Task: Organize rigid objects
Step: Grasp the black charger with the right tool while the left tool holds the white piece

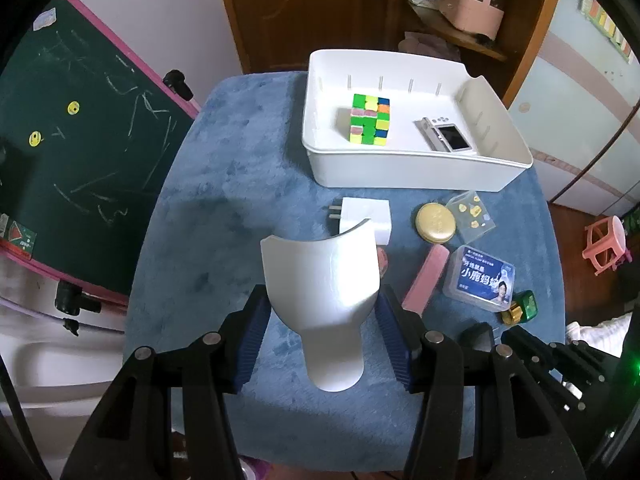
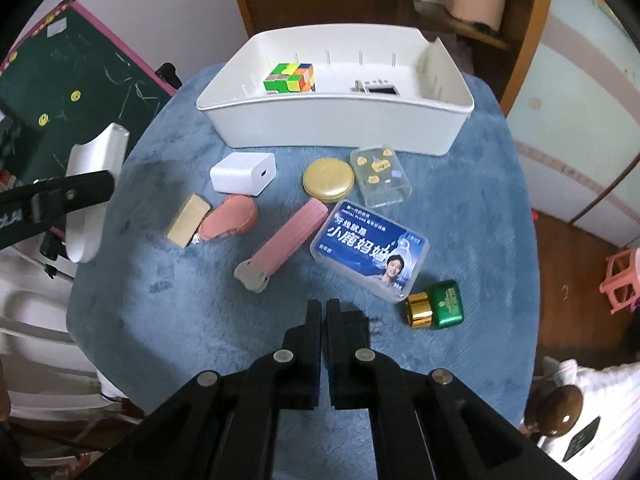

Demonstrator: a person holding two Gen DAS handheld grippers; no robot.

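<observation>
My left gripper (image 1: pixel 320 316) is shut on a white curved scoop-like piece (image 1: pixel 320 280), held above the blue mat; it also shows in the right wrist view (image 2: pixel 94 184). My right gripper (image 2: pixel 324 308) is shut and empty, low over the mat's near side. The white bin (image 1: pixel 408 168) holds a colour cube (image 1: pixel 368 120) and a small camera (image 1: pixel 448 136). On the mat lie a white charger (image 2: pixel 244 174), gold tin (image 2: pixel 328 180), clear case (image 2: pixel 380 176), pink bar (image 2: pixel 288 236), blue floss box (image 2: pixel 368 248), green-gold bottle (image 2: pixel 440 308), tan block (image 2: pixel 188 220) and pink pouch (image 2: pixel 232 216).
A green chalkboard (image 1: pixel 80 128) stands at the left. A wooden door (image 1: pixel 304 8) and shelf are behind the table. The round table's blue mat (image 2: pixel 200 300) has bare room at the near left. A pink stool (image 1: pixel 604 248) stands at the right.
</observation>
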